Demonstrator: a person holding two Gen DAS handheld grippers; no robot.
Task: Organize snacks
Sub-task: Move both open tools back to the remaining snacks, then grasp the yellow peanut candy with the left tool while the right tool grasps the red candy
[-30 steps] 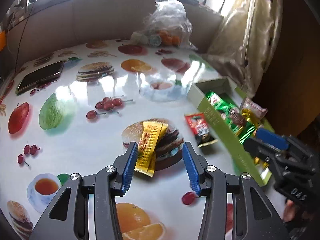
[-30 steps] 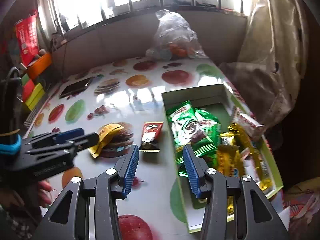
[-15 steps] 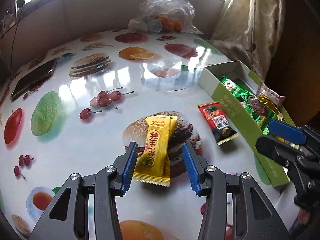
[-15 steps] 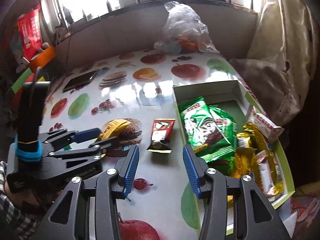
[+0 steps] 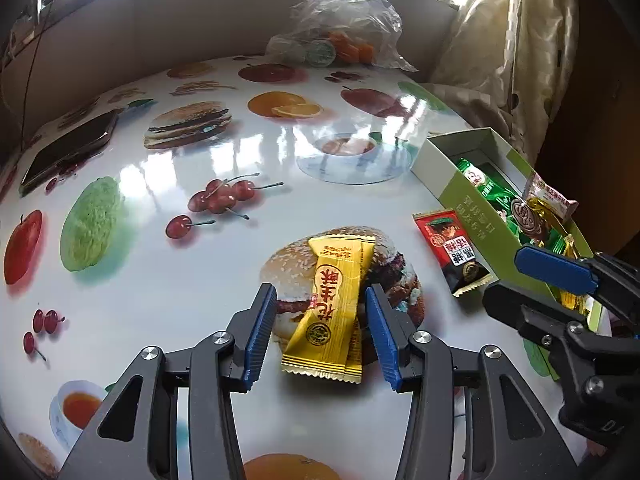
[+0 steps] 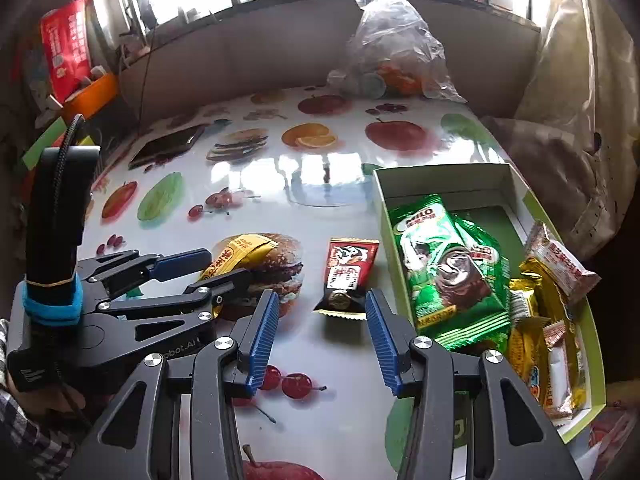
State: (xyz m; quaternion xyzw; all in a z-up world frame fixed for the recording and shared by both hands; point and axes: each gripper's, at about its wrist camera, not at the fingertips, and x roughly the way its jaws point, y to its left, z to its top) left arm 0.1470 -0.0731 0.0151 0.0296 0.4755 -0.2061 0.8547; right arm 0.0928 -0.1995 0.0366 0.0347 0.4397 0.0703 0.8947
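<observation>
**Left tool now straddling yellow snack; no pinch yet**

Yellow snack packet [image 5: 330, 308] flat on the table [image 5: 132, 280], lying over a printed burger, lengthwise between the blue pads [image 5: 260, 334]. Compared with a second ago: left tool [image 5: 322, 336] lowered and advanced, so packet now sits between the jaws rather than ahead of them. Jaws spread, gap on both sides, nothing pinched. Judged: approach finished, closing is next.

Red-and-black snack packet [image 6: 347, 276] also loose on the table, just beside the green box [image 6: 390, 248]. Right tool [image 6: 322, 338] shifted sideways toward it, now lined up just short of it, jaws likewise spread and empty.

Box already holding green, gold and pink wrappers; far end bare.

Surroundings: phone [image 5: 70, 148] far left, plastic bag [image 5: 346, 24] at the far edge, both well clear. Possible obstruction: the two tools close together, and the box wall to clear on transfer.
</observation>
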